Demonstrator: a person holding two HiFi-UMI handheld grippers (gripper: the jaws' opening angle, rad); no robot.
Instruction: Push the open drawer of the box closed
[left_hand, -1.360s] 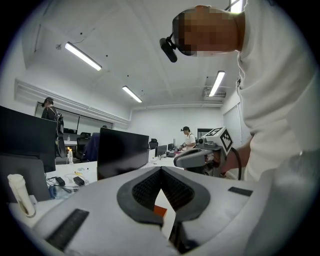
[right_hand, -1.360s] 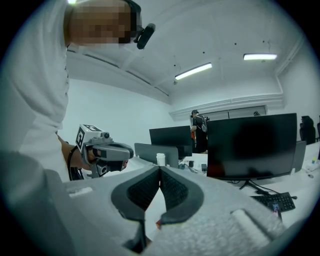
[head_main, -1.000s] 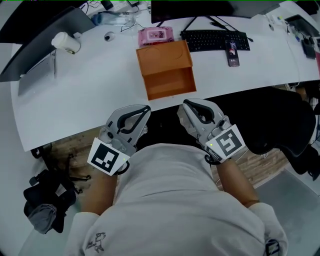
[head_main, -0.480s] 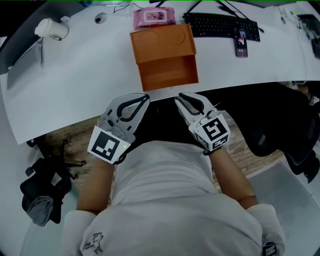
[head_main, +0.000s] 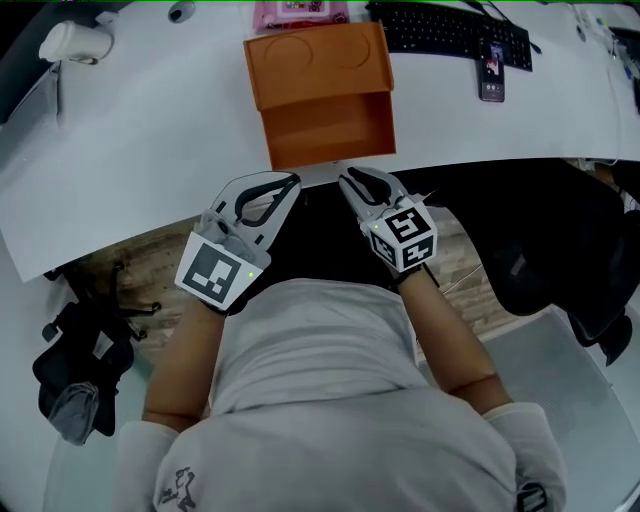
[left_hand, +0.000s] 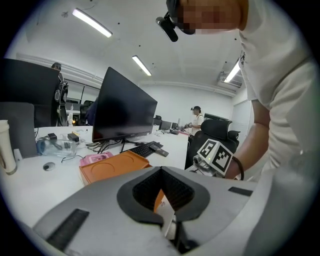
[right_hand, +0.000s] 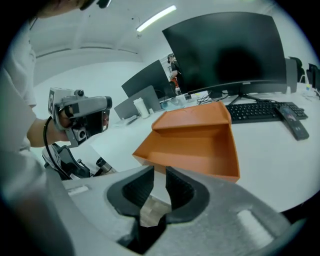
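The task stood at its approach stage, with no contact made. The orange box (head_main: 318, 55) sat on the white desk (head_main: 150, 150), and its drawer (head_main: 330, 128) stood pulled out toward the person, its front face close to the desk's near edge. Both grippers hung side by side just short of that edge, near the person's body and apart from the drawer.

The left gripper (head_main: 290, 184) had its jaws together at the tips, with nothing gripped. The right gripper (head_main: 349, 182) pointed at the drawer's near front. Its jaws had just been opening and stood a narrow gap apart with nothing between them.

The next move probably called for bringing one gripper up against the drawer's near face and pushing it straight toward the far side. A square, centred push would likely matter, since an off-centre one could slide or turn the whole box toward the keyboard (head_main: 450, 32). The other gripper might brace the box.
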